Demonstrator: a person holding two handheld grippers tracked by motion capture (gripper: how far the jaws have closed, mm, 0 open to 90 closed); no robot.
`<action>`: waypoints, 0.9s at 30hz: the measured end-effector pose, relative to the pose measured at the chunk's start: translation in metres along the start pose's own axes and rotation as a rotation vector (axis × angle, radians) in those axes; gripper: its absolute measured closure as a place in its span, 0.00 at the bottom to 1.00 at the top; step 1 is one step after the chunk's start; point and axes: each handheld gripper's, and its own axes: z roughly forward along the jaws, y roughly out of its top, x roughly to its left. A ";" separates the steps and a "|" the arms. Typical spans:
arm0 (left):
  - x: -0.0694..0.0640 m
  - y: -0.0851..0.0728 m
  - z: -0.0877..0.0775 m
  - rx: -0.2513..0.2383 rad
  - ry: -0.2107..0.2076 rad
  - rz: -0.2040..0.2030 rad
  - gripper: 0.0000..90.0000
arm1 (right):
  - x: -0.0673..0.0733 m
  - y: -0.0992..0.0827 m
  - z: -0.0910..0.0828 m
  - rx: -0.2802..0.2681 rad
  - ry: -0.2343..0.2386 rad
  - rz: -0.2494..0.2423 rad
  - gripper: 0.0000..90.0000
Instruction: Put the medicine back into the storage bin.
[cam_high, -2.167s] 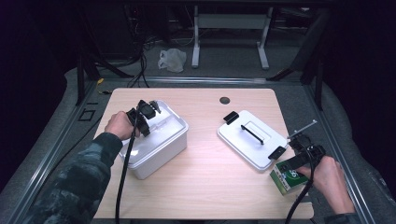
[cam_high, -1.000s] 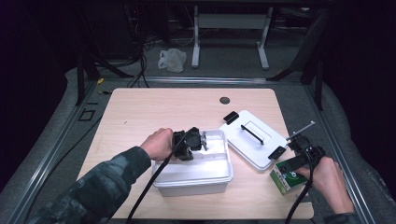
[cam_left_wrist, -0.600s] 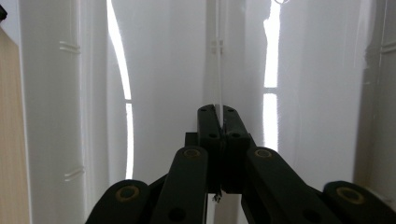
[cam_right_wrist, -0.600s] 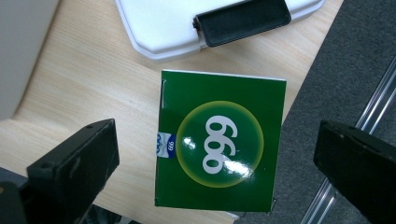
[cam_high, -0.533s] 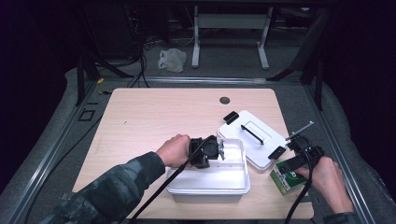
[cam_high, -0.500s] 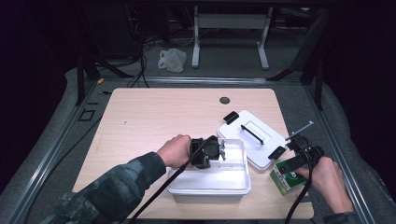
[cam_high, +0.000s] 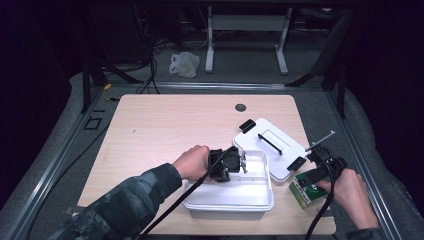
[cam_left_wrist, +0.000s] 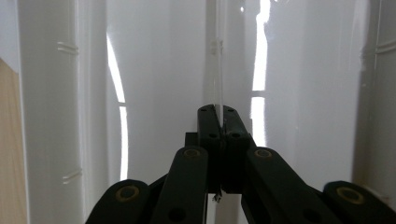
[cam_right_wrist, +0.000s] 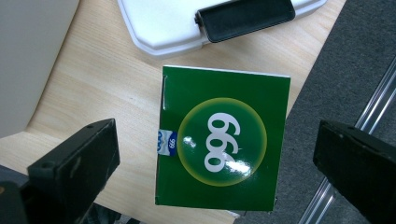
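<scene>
Near the table's front edge, the left gripper (cam_high: 239, 163) is clamped on the white bin's (cam_high: 235, 200) thin wall; the right gripper (cam_right_wrist: 217, 154), jaws apart, straddles the green box (cam_right_wrist: 219, 140) beside the white lid (cam_high: 270, 142).

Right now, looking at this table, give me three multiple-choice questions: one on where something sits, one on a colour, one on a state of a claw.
1. Where does the green box lie?
A. inside the white bin
B. on the table's near right corner
C. on the lid

2. What colour are the lid's latches?
A. black
B. red
C. white

3. How does the left claw stand?
A. wide open above the bin
B. shut on the green box
C. shut on the white bin's clear wall

Answers:
1 B, the high view shows it by the right claw, on the table's corner.
2 A, both end latches are black.
3 C, the left gripper view shows the pads pinching the thin wall.
</scene>
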 end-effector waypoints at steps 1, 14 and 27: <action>0.000 0.000 0.000 0.000 0.000 0.000 0.99 | 0.000 0.000 0.000 0.000 0.000 0.000 0.00; 0.003 0.000 -0.038 -0.047 0.021 -0.021 0.99 | -0.001 0.001 -0.002 -0.008 0.000 0.004 0.00; 0.007 -0.021 -0.073 -0.071 0.107 -0.148 0.99 | 0.000 0.001 -0.001 -0.009 -0.002 0.001 0.00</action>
